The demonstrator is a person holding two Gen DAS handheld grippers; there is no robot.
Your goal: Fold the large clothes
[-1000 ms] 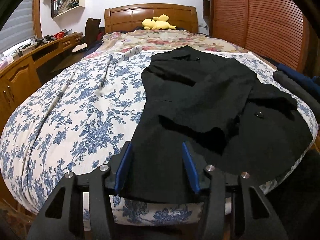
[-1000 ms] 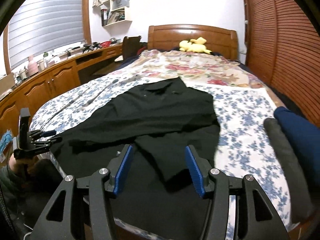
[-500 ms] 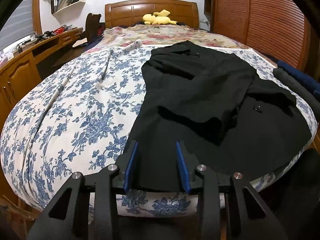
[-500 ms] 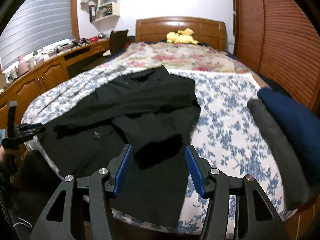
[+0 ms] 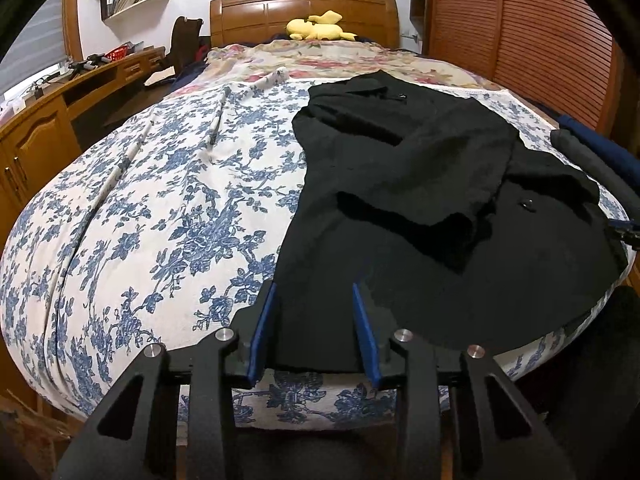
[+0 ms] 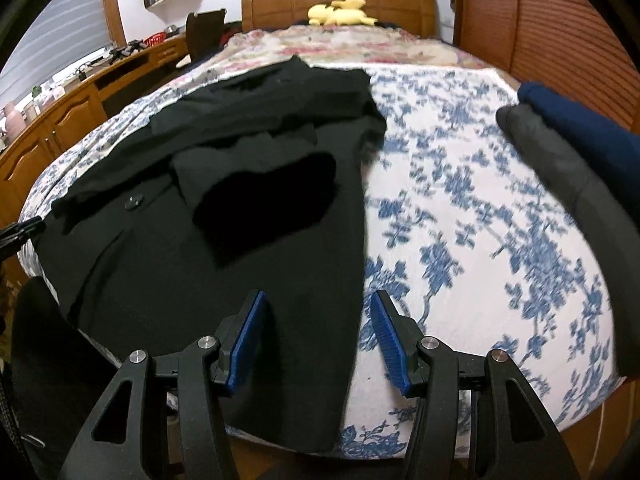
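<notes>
A large black coat (image 5: 404,184) lies flat on the blue floral bedsheet (image 5: 160,208), collar toward the headboard, both sleeves folded across its front. My left gripper (image 5: 314,292) hovers over the coat's near left hem corner. Its blue pads (image 5: 262,332) stand apart, and the fabric lies flat and unpinched between them. In the right wrist view the same coat (image 6: 224,216) fills the left half. My right gripper (image 6: 318,296) is open just above the coat's near right edge, its pads (image 6: 390,340) straddling the cloth and the sheet. Each gripper's tip shows at the other view's edge.
Folded grey (image 6: 560,160) and dark blue (image 6: 580,120) garments lie along the bed's right side. A yellow plush toy (image 5: 316,30) rests at the wooden headboard. A wooden desk (image 5: 48,120) runs along the left; slatted wooden doors (image 5: 520,40) stand to the right.
The left gripper's jaws narrowed and it stayed over the hem corner. The right gripper sank and tipped down toward the coat's near right edge, its jaws staying as wide.
</notes>
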